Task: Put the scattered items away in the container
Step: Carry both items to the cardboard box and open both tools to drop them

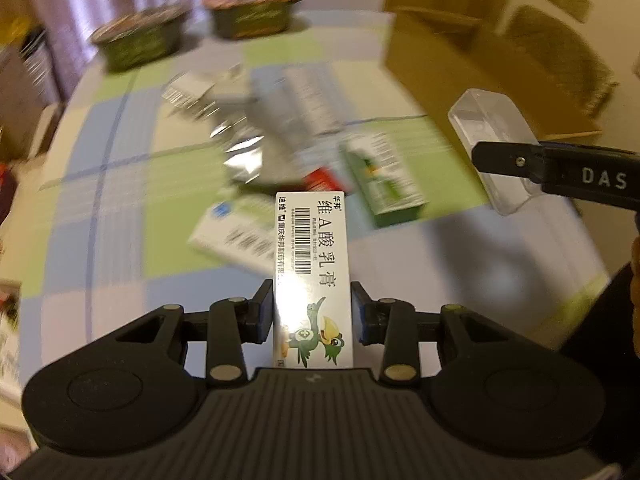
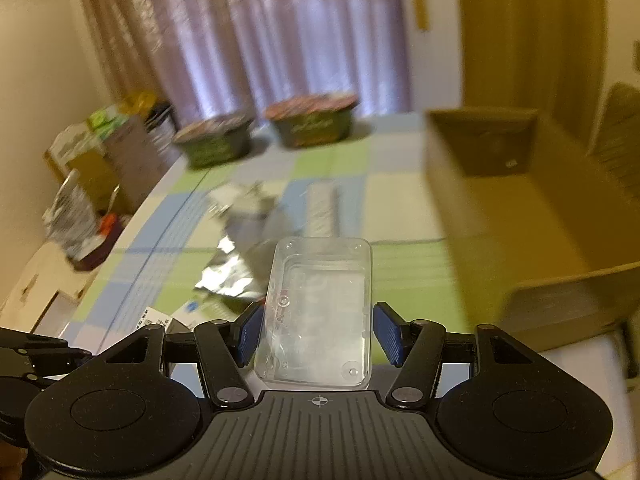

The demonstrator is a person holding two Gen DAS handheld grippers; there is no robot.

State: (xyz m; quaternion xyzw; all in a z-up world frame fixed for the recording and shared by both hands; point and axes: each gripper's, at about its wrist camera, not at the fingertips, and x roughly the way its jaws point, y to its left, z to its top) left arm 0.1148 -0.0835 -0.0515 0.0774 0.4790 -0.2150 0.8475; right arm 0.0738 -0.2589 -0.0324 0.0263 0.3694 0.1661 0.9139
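Observation:
My left gripper (image 1: 313,312) is shut on a white ointment box (image 1: 311,248) with a barcode and a green bird picture, held above the table. My right gripper (image 2: 320,334) is shut on a clear plastic case (image 2: 320,308), its blue pads against both sides. In the left wrist view that clear case (image 1: 490,136) hangs to the right, close to an open cardboard box (image 1: 472,64). The same cardboard box (image 2: 520,208) stands at the right, its inside bare as far as visible. Foil packets (image 2: 230,276), a green box (image 1: 384,178) and a white-blue box (image 1: 230,234) lie scattered.
Two green instant-noodle bowls (image 1: 140,42) (image 1: 252,12) stand at the far end of the checked tablecloth (image 1: 120,184). A long white box (image 2: 322,208) lies mid-table. Cluttered boxes and bags (image 2: 92,184) sit off the table's left edge. Curtains hang behind.

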